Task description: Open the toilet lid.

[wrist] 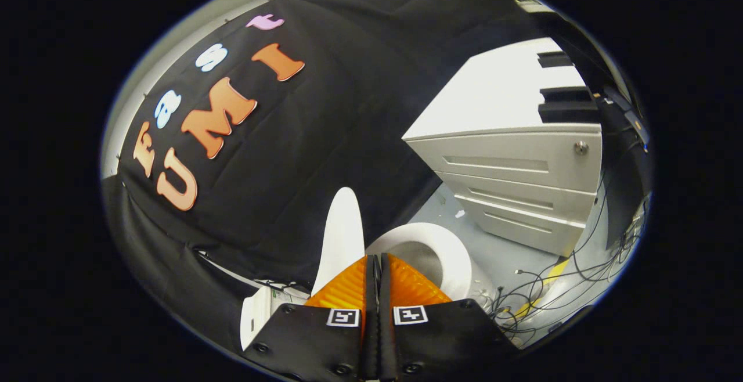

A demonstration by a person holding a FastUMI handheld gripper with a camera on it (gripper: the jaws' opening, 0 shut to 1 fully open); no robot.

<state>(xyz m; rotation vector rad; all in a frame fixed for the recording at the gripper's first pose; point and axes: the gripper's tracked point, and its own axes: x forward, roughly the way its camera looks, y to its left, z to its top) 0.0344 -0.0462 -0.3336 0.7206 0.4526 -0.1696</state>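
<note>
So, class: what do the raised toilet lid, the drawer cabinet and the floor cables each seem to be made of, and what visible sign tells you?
Toilet lid: probably glossy white plastic, smooth and thin, standing up just beyond the closed claw.
Drawer cabinet: likely painted metal, matte pale grey, with crisp pressed panels and a round lock.
Cables: thin dark strands, presumably rubber or plastic sheathing, lying in loose curls.

A black cloth wall [325,138] hangs across the booth from nine to twelve o'clock; at two o'clock stands a pale grey drawer cabinet [516,167] with three drawer fronts and a round lock [581,148]; beneath it lies a light grey floor [493,248]; at four o'clock dark cables [557,289] tangle over a yellow strip.
</note>
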